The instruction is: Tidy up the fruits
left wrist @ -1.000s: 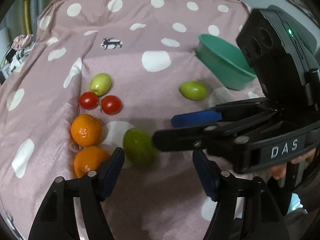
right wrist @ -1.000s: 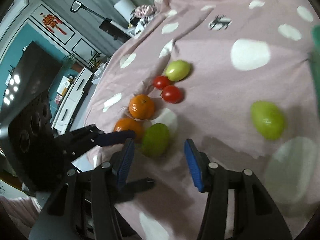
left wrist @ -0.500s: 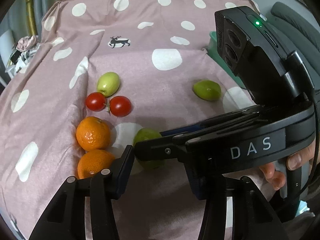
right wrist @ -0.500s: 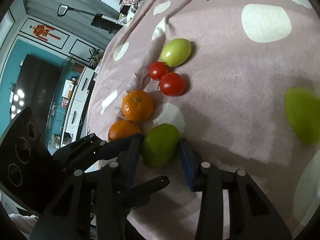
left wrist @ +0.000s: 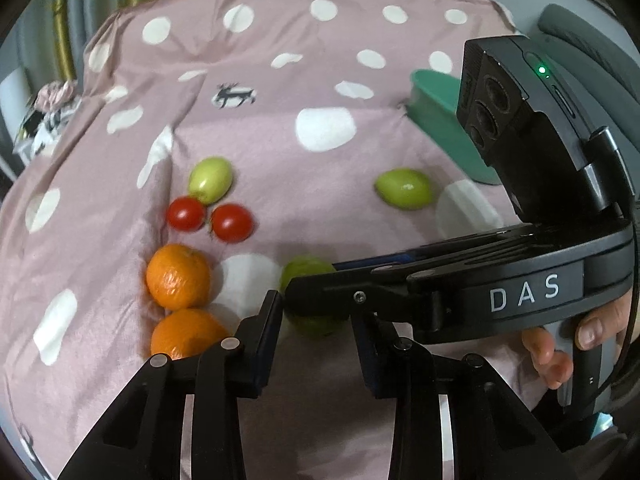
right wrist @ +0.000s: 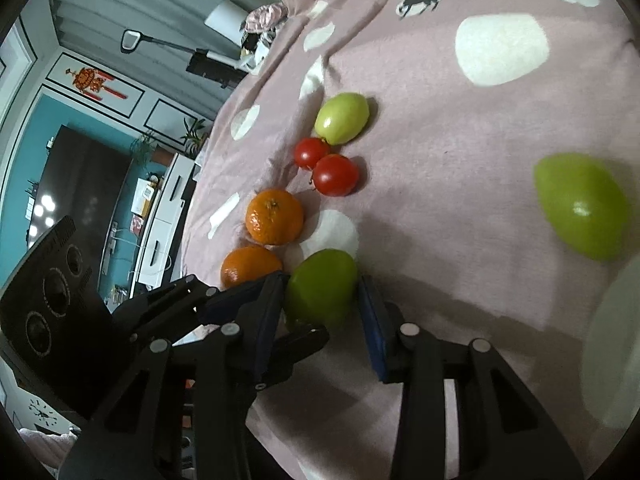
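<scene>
A dark green fruit (right wrist: 322,284) lies on the pink dotted blanket, next to two oranges (right wrist: 274,216). My right gripper (right wrist: 321,300) comes in from the right and its blue pads press on both sides of the fruit. My left gripper (left wrist: 316,312) reaches in from the near side. Its jaws are closing around the same fruit (left wrist: 320,326), and its pads sit against it and against the right gripper's fingertip. The right gripper's near finger crosses over the fruit and hides its middle in the left wrist view.
Two tomatoes (left wrist: 232,222) and a pale green fruit (left wrist: 211,180) lie beyond the oranges. Another green fruit (left wrist: 404,189) rests alone to the right, near a teal bowl (left wrist: 440,120). A person's fingers (left wrist: 560,344) hold the right gripper's handle. The blanket drops off at the left.
Both grippers have drawn in on the dark green fruit. The left jaws went from wide apart to narrow around it. The right pads moved forward and closed onto its sides.
</scene>
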A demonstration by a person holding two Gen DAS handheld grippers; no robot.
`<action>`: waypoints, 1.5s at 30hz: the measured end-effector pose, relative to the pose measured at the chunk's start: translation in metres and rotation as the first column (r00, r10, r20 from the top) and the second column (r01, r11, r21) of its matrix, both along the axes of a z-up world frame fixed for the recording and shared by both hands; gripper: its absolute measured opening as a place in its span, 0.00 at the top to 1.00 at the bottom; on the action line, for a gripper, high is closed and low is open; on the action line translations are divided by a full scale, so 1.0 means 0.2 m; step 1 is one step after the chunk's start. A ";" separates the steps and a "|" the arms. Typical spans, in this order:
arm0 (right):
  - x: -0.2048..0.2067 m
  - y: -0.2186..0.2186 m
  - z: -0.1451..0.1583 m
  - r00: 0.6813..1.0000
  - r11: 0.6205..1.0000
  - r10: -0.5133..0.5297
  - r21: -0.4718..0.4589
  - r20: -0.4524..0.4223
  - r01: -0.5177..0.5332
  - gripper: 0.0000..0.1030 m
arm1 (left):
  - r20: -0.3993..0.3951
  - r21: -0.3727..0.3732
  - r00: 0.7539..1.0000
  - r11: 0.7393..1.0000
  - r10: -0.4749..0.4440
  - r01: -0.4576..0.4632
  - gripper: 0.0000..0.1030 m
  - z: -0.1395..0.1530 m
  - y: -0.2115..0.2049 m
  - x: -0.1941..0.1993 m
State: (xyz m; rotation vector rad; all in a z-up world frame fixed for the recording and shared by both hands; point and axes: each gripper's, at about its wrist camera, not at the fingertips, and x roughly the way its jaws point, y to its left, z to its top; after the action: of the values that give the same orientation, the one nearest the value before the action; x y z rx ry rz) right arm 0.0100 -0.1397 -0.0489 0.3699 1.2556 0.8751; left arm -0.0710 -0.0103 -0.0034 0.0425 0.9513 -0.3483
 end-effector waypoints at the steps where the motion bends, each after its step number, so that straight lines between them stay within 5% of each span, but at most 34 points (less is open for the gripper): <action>1: 0.00 -0.01 0.01 1.000 1.000 -0.006 0.004 0.004 0.006 0.62 | 0.006 0.004 1.000 1.000 -0.009 0.009 0.66 0.01 -0.02 0.00; 11: 0.02 -0.31 0.23 0.984 0.990 -0.139 0.034 0.108 0.136 0.62 | 0.121 0.048 0.982 0.989 -0.148 0.143 0.66 0.22 -0.32 0.08; 18: 0.10 -0.65 0.42 0.937 0.960 -0.279 0.037 0.211 0.278 0.62 | 0.204 0.024 0.942 0.964 -0.265 0.266 0.66 0.38 -0.62 0.23; 28: 0.24 -1.09 0.37 0.879 0.898 -0.427 -0.011 0.211 0.439 0.63 | 0.142 -0.074 0.930 0.933 -0.339 0.352 0.66 0.27 -0.96 0.48; 35: 0.29 -1.11 0.33 0.875 0.890 -0.434 -0.050 0.217 0.454 0.58 | 0.095 -0.121 0.950 0.944 -0.297 0.308 0.66 0.21 -1.00 0.56; 37: 0.30 -1.11 0.33 0.873 0.889 -0.436 -0.048 0.216 0.456 0.54 | 0.096 -0.127 0.953 0.947 -0.286 0.297 0.57 0.22 -0.99 0.56; 40: 0.28 -1.10 0.34 0.867 0.884 -0.443 -0.051 0.229 0.465 0.49 | 0.123 -0.110 0.960 0.958 -0.253 0.266 0.20 0.24 -0.95 0.54; 45: 0.23 -1.11 0.39 0.849 0.873 -0.467 -0.025 0.248 0.487 0.44 | 0.123 -0.146 0.975 0.968 -0.187 0.204 0.17 0.29 -0.78 0.52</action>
State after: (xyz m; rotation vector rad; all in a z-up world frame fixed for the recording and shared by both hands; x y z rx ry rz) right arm 0.0555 -0.3626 0.0281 0.4700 0.9164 0.4171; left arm 0.0325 -0.1667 0.0549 0.0105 0.8114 -0.5979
